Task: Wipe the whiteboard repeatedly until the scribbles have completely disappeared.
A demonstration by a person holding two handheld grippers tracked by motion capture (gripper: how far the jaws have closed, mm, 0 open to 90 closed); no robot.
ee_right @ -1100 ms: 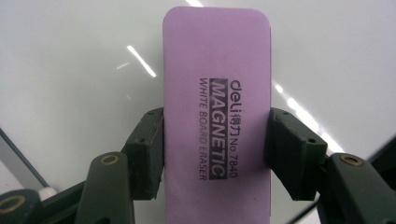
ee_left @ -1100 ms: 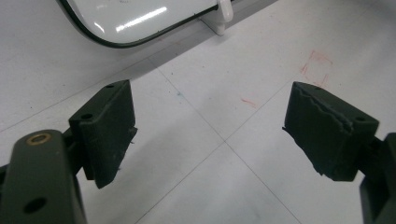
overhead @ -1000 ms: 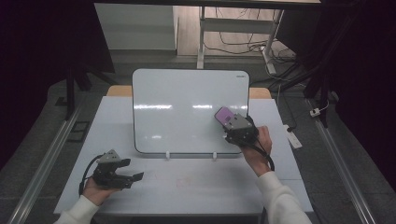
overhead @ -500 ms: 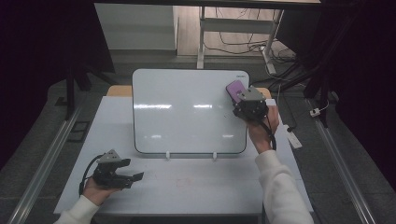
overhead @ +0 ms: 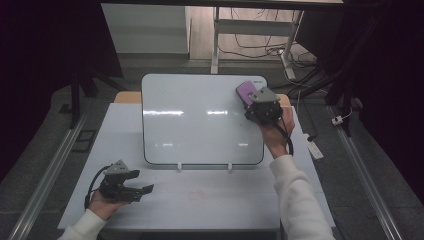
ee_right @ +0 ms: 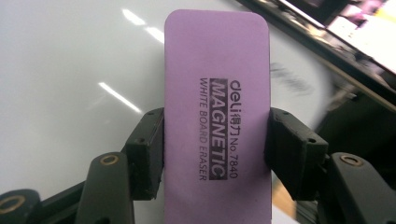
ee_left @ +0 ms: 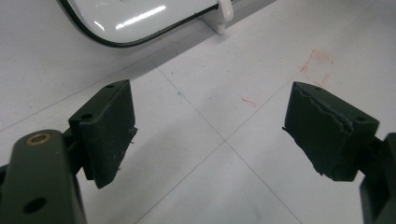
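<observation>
A white whiteboard (overhead: 200,120) leans on two small stands on the table. My right gripper (overhead: 252,104) is shut on a purple magnetic whiteboard eraser (overhead: 245,92), which it holds against the board's upper right corner. In the right gripper view the eraser (ee_right: 217,112) fills the gap between the two jaws, its printed face toward the camera, with the board (ee_right: 70,84) behind it. My left gripper (overhead: 142,190) rests on the table near the front left, open with nothing between its jaws. The left gripper view shows bare table between the left gripper's spread jaws (ee_left: 210,135).
The white table (overhead: 210,200) has faint red marks (ee_left: 317,65) in front of the board. One of the board's white stands (ee_left: 224,14) shows beyond the left gripper. A small white item (overhead: 316,149) lies off the table's right edge. Cables (overhead: 260,50) run over the floor behind.
My right gripper has carried the eraser from the board's right middle up to its upper right corner. The left gripper has stayed in place.
</observation>
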